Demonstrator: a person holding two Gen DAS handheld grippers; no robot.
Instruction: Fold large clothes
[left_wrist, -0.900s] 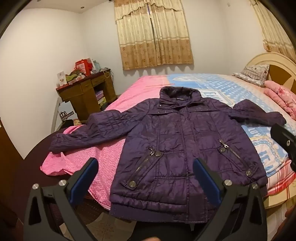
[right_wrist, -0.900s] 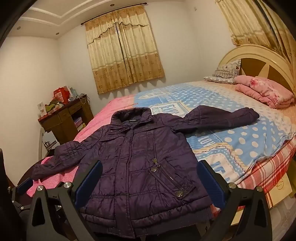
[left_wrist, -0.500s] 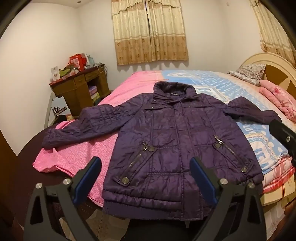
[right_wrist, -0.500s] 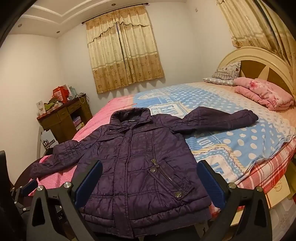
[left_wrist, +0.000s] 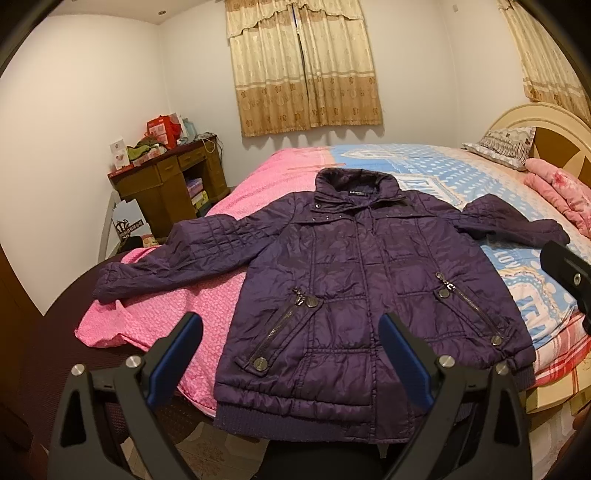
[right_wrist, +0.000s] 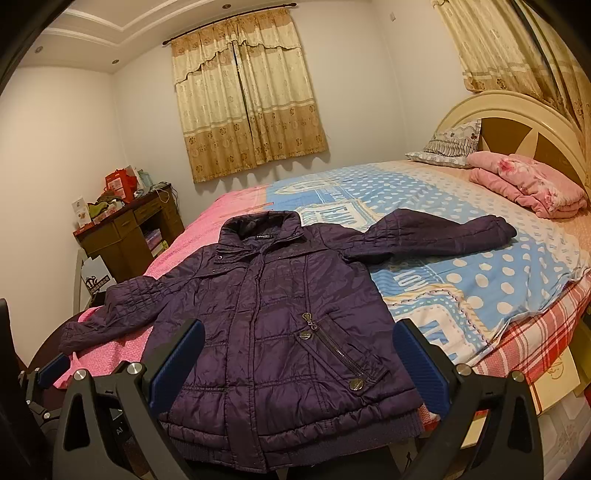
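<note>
While the purple quilted jacket (left_wrist: 369, 288) lies face up and spread flat across the foot of the bed (left_wrist: 424, 166), filling the middle of both frames, neither tool touches it. Its collar points toward the curtains (left_wrist: 306, 66) at the top of the frame, its sleeves stretch out to the left and right, and its ribbed hem hangs at the bed's near edge. At the bottom of the left wrist view, the left hand-held gripper (left_wrist: 291, 354) stands with its blue-padded fingers wide apart and nothing between them. At the bottom of the right wrist view, the right hand-held gripper (right_wrist: 299, 358) is likewise spread wide and holds nothing. A wooden desk (left_wrist: 166, 184) stands at middle left, and folded pink bedding (right_wrist: 528, 184) lies at upper right.
</note>
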